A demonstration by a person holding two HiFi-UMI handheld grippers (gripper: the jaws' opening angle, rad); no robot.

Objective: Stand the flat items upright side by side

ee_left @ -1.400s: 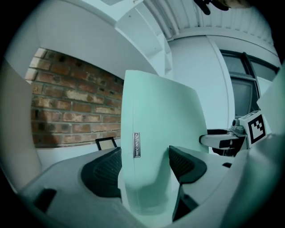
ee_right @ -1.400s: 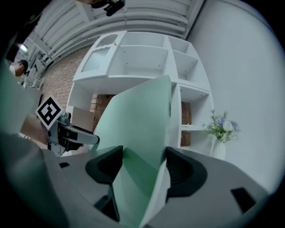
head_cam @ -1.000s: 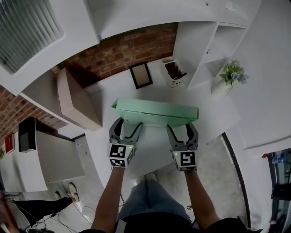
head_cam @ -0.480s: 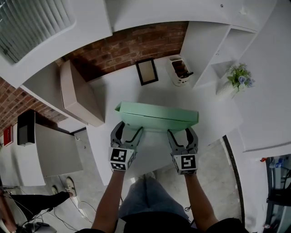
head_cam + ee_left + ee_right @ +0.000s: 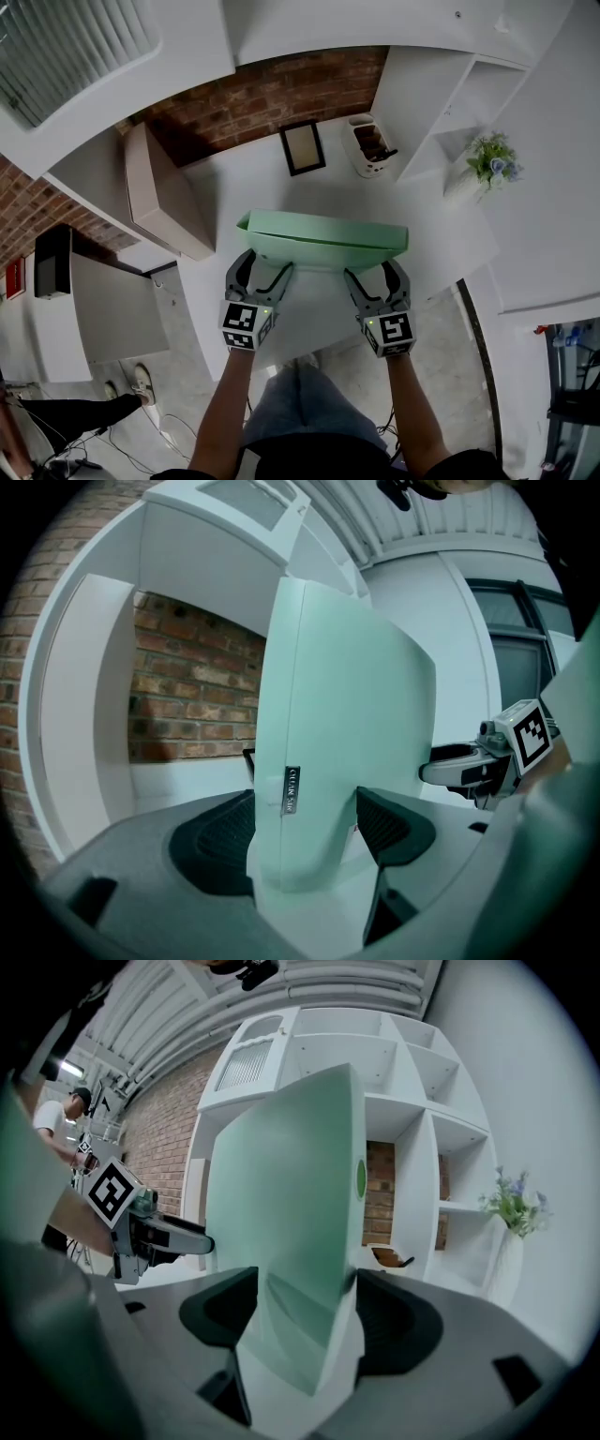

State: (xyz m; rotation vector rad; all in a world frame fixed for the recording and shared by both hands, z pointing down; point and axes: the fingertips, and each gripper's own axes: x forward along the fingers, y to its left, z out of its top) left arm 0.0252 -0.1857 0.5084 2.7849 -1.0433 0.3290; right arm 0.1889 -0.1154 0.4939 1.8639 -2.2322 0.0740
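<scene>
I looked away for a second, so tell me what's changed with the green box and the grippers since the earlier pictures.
The left gripper and right gripper, both clamped on the upright green box, brought it slightly down and nearer the person, then held still. Both grips stayed as they were, and the picture frame on the table did not move.

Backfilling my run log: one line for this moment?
item: green case, on edge, upright | left gripper: shut on green case | right gripper: shut on green case | under it: white table
</scene>
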